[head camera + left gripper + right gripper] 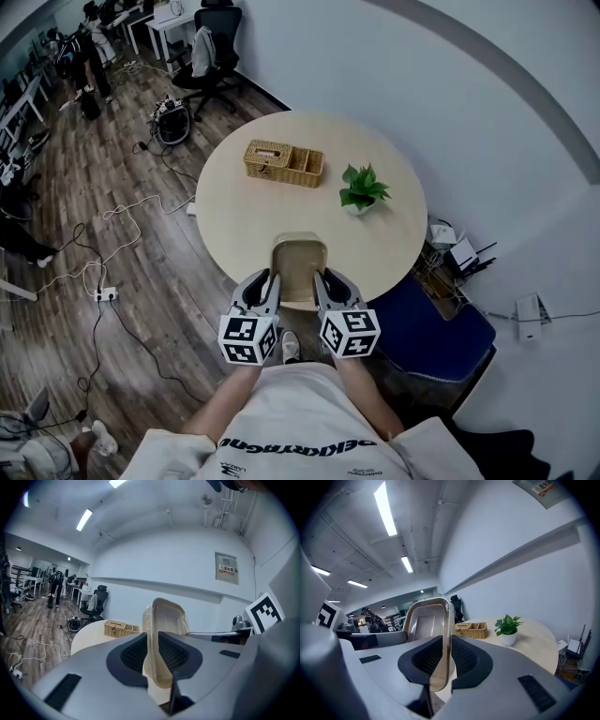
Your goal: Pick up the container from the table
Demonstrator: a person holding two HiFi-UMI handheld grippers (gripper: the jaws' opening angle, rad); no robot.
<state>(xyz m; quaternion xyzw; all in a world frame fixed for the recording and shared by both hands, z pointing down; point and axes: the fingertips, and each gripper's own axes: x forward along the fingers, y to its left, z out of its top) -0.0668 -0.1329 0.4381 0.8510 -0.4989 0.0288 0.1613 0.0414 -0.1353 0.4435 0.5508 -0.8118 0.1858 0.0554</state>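
The grasp looks done: the left gripper (pixel 269 278) and right gripper (pixel 322 277) each clamp a side wall of the beige container (pixel 300 258) at the round table's (pixel 239 216) near edge, probably just clear of it, so only raising remains.

Wall sign (pixel 227 568) and shirt print (pixel 298 444), both illegible

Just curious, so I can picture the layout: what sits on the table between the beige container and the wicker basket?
Nothing: in the head view only bare table separates the container from the wicker basket.
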